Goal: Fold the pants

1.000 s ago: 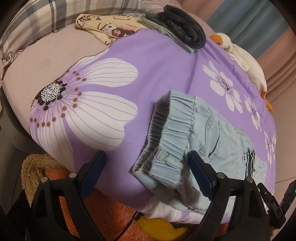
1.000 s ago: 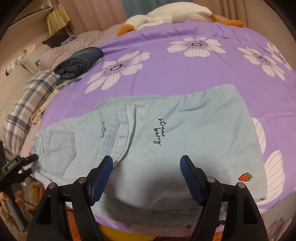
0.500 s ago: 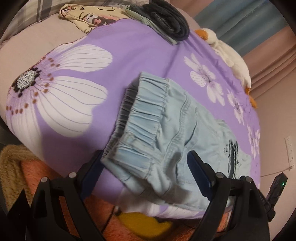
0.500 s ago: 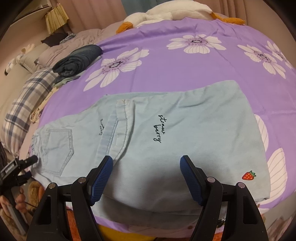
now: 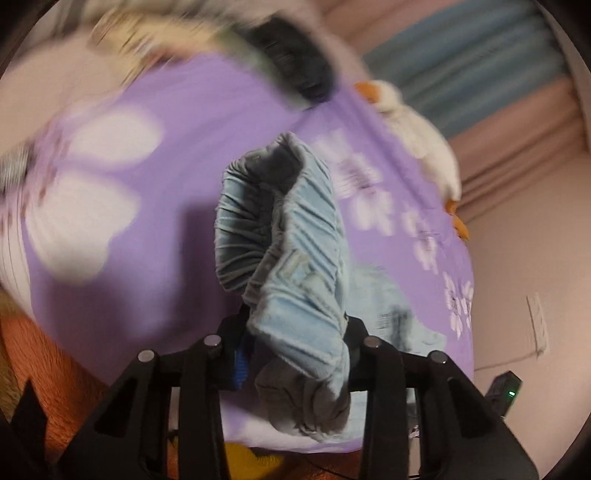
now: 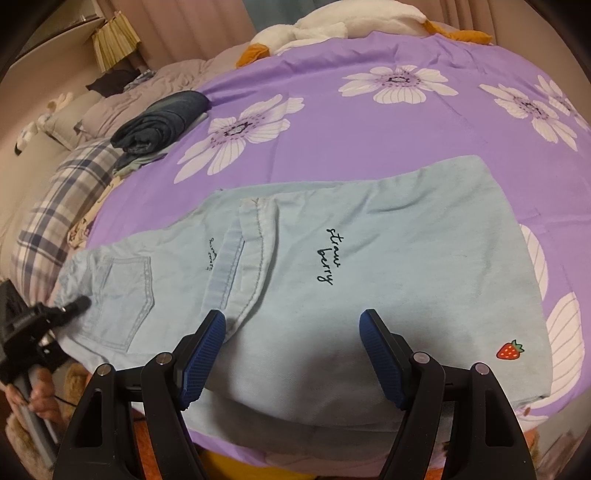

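Light blue pants [image 6: 369,273] with "strawberry" lettering lie folded lengthwise on the purple flowered bedspread [image 6: 369,122]. My left gripper [image 5: 295,354] is shut on the elastic waistband [image 5: 295,258], which is bunched and lifted off the bed; that view is blurred. The left gripper also shows at the left edge of the right wrist view [image 6: 70,306], at the pants' waist end. My right gripper [image 6: 293,354] is open, its blue pads [image 6: 205,354] over the near edge of the pant legs, holding nothing.
A folded dark pair of jeans [image 6: 162,122] lies at the far left of the bed, also seen in the left wrist view [image 5: 291,70]. A white plush goose [image 6: 332,29] lies along the far edge. A plaid pillow [image 6: 55,206] is at the left. An orange rug [image 5: 55,369] lies below the bed.
My left gripper has closed on the waistband and lifted it, with fast motion blurring its view. The right gripper has stayed open and moved slightly closer over the pant legs.
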`<control>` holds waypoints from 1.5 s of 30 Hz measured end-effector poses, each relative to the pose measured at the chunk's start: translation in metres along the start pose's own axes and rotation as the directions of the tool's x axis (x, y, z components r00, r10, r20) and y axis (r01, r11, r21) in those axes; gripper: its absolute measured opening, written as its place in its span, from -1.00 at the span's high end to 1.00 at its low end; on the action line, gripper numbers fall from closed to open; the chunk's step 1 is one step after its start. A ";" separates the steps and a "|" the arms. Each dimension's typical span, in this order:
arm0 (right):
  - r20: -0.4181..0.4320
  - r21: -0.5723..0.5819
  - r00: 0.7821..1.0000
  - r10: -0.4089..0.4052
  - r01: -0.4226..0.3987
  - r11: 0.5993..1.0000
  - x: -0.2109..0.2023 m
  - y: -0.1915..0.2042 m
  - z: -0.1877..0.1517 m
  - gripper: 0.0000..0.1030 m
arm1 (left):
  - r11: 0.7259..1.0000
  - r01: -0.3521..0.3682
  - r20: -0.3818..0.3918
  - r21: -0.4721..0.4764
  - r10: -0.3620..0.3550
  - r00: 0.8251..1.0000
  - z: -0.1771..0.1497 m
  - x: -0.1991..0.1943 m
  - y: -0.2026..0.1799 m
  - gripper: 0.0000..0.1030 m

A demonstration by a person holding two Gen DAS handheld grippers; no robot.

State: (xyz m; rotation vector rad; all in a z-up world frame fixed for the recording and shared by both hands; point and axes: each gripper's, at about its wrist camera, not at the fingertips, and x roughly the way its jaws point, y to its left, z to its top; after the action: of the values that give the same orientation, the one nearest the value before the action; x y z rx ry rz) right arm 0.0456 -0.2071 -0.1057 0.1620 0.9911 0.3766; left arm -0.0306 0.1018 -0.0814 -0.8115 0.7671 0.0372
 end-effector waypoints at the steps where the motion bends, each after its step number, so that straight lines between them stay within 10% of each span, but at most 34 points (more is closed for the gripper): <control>1: 0.007 0.003 1.000 0.001 -0.001 1.000 -0.002 -0.002 0.000 -0.45 | 0.999 0.026 0.014 0.033 -0.026 1.000 0.003 -0.004 -0.016 0.33; 9: 0.091 0.071 0.995 -0.033 0.027 0.997 -0.030 -0.029 0.002 -0.45 | 0.922 0.210 -0.077 0.326 -0.195 0.978 -0.012 0.015 -0.162 0.33; 18: 0.143 0.218 0.981 -0.129 0.096 0.971 -0.058 -0.082 -0.008 -0.45 | 0.843 0.288 -0.330 0.455 -0.141 0.933 -0.077 0.120 -0.243 0.33; 27: 0.103 0.309 0.978 -0.181 0.141 0.941 -0.063 -0.122 -0.021 -0.45 | 0.875 0.313 -0.533 0.368 -0.077 0.843 -0.110 0.190 -0.218 -0.05; 31: 0.126 0.328 0.976 -0.180 0.130 0.936 -0.072 -0.130 -0.019 -0.50 | 0.864 0.349 -0.526 0.363 -0.119 0.842 -0.097 0.170 -0.216 -0.71; 36: 0.179 0.353 0.967 -0.183 0.111 0.929 -0.085 -0.139 -0.010 -0.81 | 0.869 0.386 -0.436 0.309 -0.231 0.870 -0.061 0.128 -0.200 -0.89; 40: 0.184 0.338 0.975 -0.125 0.057 0.940 -0.082 -0.138 0.002 -0.82 | 0.904 0.181 -0.293 0.389 -0.065 0.954 -0.048 0.112 -0.174 -0.92; 45: 0.177 0.323 0.984 -0.018 -0.041 0.945 -0.067 -0.136 0.014 -0.95 | 0.940 0.093 -0.322 0.327 0.018 0.946 -0.047 0.125 -0.127 -0.90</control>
State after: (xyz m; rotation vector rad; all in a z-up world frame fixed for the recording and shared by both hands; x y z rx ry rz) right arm 0.0561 -0.3575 -0.0867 0.4940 0.8699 0.2015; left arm 0.0719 -0.0501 -0.0998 -0.5060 1.0324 -0.2634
